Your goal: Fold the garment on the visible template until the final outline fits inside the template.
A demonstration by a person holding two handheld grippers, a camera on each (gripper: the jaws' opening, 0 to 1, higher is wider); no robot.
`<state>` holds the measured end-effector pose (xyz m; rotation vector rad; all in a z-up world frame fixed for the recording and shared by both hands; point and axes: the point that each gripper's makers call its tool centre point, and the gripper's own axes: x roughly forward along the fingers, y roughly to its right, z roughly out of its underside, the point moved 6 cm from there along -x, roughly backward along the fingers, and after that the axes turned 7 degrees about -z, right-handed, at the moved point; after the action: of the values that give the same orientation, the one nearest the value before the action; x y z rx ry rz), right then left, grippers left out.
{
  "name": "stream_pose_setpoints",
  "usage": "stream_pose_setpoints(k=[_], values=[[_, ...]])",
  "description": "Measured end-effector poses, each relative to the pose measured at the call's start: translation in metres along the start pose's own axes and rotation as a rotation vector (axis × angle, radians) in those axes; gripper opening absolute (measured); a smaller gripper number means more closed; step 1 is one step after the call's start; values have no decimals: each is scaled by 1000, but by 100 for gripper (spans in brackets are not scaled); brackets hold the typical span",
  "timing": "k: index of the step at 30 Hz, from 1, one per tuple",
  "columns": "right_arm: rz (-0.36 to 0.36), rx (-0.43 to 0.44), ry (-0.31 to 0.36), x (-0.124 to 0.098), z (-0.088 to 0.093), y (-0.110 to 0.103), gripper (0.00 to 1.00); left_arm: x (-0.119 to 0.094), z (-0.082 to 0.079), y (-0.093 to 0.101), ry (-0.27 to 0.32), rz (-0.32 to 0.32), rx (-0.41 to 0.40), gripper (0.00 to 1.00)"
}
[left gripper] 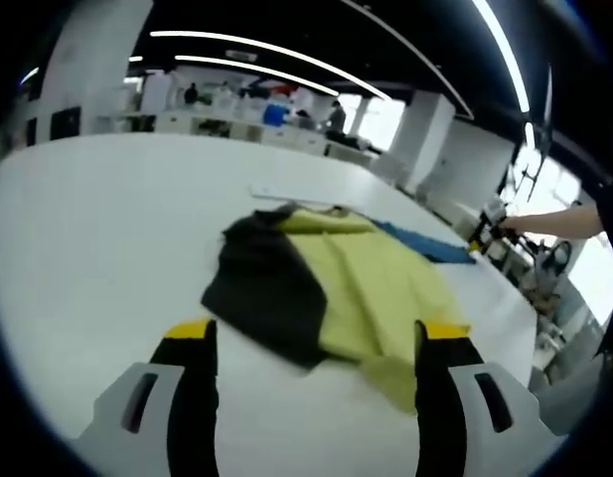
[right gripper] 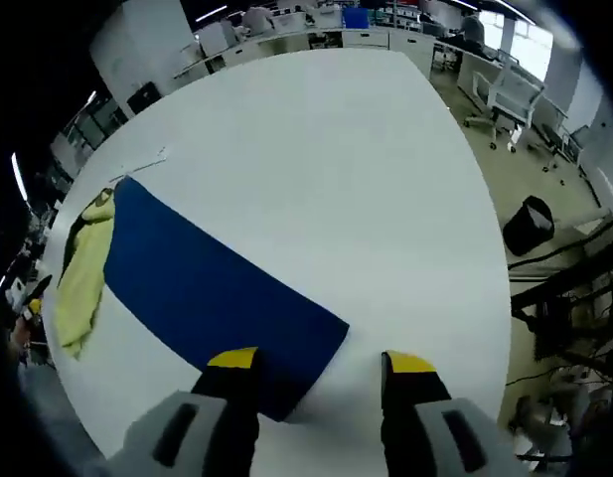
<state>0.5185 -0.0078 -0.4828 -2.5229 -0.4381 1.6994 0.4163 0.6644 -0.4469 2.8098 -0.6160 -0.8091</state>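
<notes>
A yellow-green garment [left gripper: 371,288] with a black part [left gripper: 271,288] lies crumpled on the white table [left gripper: 107,229], just beyond my left gripper [left gripper: 316,333], which is open with nothing between its jaws. A strip of the blue template [left gripper: 425,241] shows behind the garment. In the right gripper view the blue rectangular template [right gripper: 207,288] lies flat on the table [right gripper: 336,159], with the garment [right gripper: 82,273] bunched at its far left end. My right gripper [right gripper: 321,363] is open over the template's near corner, its left jaw above the blue sheet.
A person's arm holding a tool [left gripper: 530,224] reaches in at the table's right side. Desks and shelves [left gripper: 256,114] line the far room. Off the table's edge stand a black bin [right gripper: 530,224] and office chairs [right gripper: 505,94].
</notes>
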Motion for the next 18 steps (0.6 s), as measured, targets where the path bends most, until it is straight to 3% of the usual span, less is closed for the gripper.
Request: stream_pose_setpoints(k=[5, 11, 14, 18], values=[[-5, 13, 29, -5, 5, 0, 48, 1, -1, 1, 6, 3, 0, 78], [-5, -12, 83, -8, 9, -3, 64, 1, -1, 0, 12, 4, 0, 78], [-17, -46, 130, -9, 9, -6, 73, 0, -3, 0, 17, 4, 2, 78], [-46, -60, 242, -15, 4, -18, 81, -1, -3, -2, 19, 4, -2, 78]])
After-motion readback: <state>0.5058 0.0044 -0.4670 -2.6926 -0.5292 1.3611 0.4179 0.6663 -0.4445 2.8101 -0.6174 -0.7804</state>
